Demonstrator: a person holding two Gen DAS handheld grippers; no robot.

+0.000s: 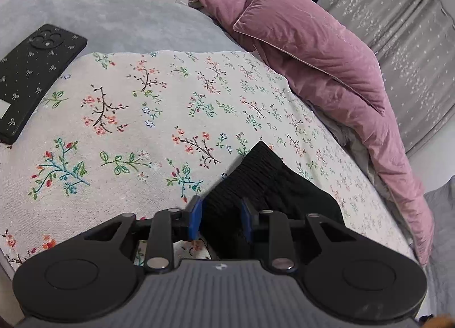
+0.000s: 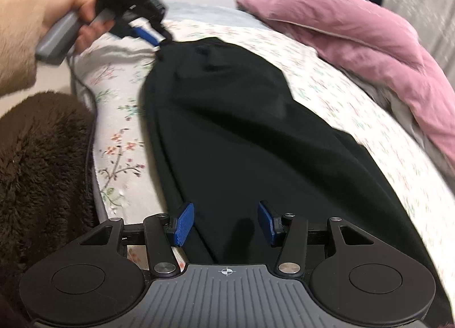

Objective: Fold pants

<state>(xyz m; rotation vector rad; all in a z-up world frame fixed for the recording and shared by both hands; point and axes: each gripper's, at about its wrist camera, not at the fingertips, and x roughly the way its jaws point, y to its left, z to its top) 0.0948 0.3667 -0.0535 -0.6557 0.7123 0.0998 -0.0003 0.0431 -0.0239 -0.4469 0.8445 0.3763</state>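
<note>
The black pants (image 2: 241, 129) lie lengthwise on the floral bedsheet (image 1: 128, 117), folding barely begun — left gripper (image 1: 221, 221) pinching the ribbed waistband (image 1: 253, 171), right gripper (image 2: 226, 224) half-open, gripping nothing.

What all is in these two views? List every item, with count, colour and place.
pants: one, black, lying lengthwise along the bed, waistband end in the left gripper
bedsheet: one, white with flower print, under the pants
quilt: one, pink, bunched along the far side of the bed
phone: one, black case with small bows, on the sheet's left part
blanket: one, pale grey, beyond the sheet
curtain: one, grey, patterned, behind the quilt
fuzzy fabric: brown, left of the bed's edge
left gripper: blue pads, shut on the waistband
right gripper: blue pads, open over the pants
hand: one, holding the left gripper's handle
</note>
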